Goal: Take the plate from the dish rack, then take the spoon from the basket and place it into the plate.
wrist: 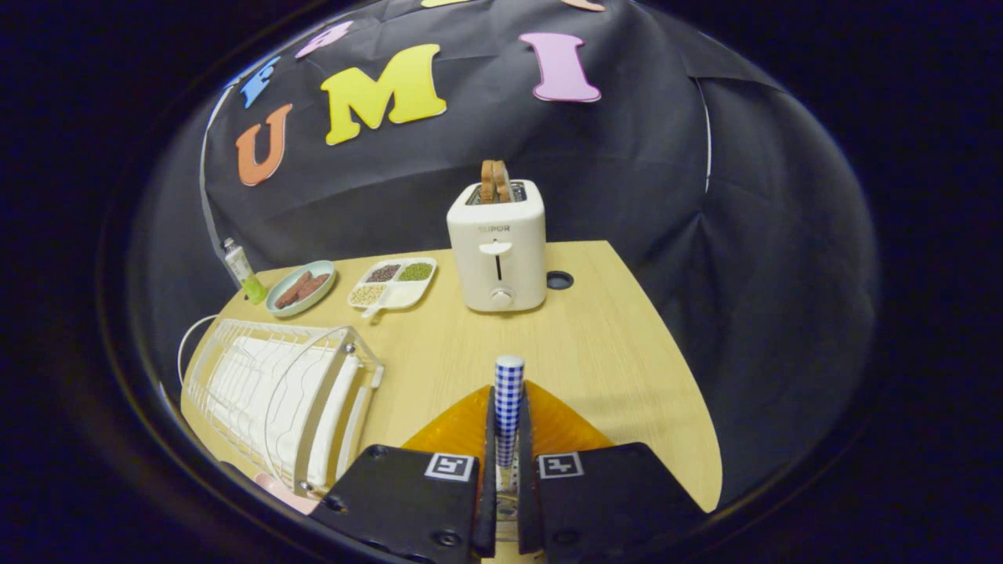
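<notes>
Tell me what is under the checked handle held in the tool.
The tool is shut on the checked handle. Under it lies the orange plate on the wooden table. The tool covers the handle's lower end and the plate's near part.

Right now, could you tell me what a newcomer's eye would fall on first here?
The claw is shut on a blue-checked spoon handle, upright between its fingers, above an orange plate on the wooden table. Beyond stands a white toaster with bread sticking up, and to the fingers' left a white wire dish rack.
</notes>
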The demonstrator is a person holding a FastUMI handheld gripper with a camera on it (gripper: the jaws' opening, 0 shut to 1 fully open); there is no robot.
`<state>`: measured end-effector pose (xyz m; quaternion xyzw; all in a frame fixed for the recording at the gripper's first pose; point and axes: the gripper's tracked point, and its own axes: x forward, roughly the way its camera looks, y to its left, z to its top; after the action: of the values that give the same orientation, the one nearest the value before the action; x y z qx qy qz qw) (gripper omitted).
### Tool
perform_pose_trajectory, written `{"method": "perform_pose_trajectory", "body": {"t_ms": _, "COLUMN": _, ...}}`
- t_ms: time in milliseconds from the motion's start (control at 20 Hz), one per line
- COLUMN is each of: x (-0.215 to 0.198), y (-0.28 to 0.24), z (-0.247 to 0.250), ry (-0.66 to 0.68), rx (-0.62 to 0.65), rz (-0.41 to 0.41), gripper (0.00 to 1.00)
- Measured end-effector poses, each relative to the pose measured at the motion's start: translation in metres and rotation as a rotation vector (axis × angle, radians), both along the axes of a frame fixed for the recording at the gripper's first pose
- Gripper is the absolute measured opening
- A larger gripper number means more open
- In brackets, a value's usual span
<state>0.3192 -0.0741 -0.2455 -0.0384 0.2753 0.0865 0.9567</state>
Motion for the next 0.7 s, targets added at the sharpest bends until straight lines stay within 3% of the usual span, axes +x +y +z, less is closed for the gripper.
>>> {"method": "perform_pose_trajectory", "body": {"t_ms": 250, "x": -0.020, "y": -0.001, "z": 0.033, "ry": -0.098, "rx": -0.044, "rz": -0.051, "gripper": 0.15}}
{"method": "perform_pose_trajectory", "body": {"t_ms": 500, "x": -0.042, "y": 0.008, "z": 0.093, "ry": -0.310, "rx": -0.116, "rz": -0.092, "gripper": 0.14}}
{"method": "perform_pose_trajectory", "body": {"t_ms": 700, "x": -0.085, "y": 0.025, "z": 0.138, "ry": -0.438, "rx": -0.134, "rz": -0.112, "gripper": 0.15}}
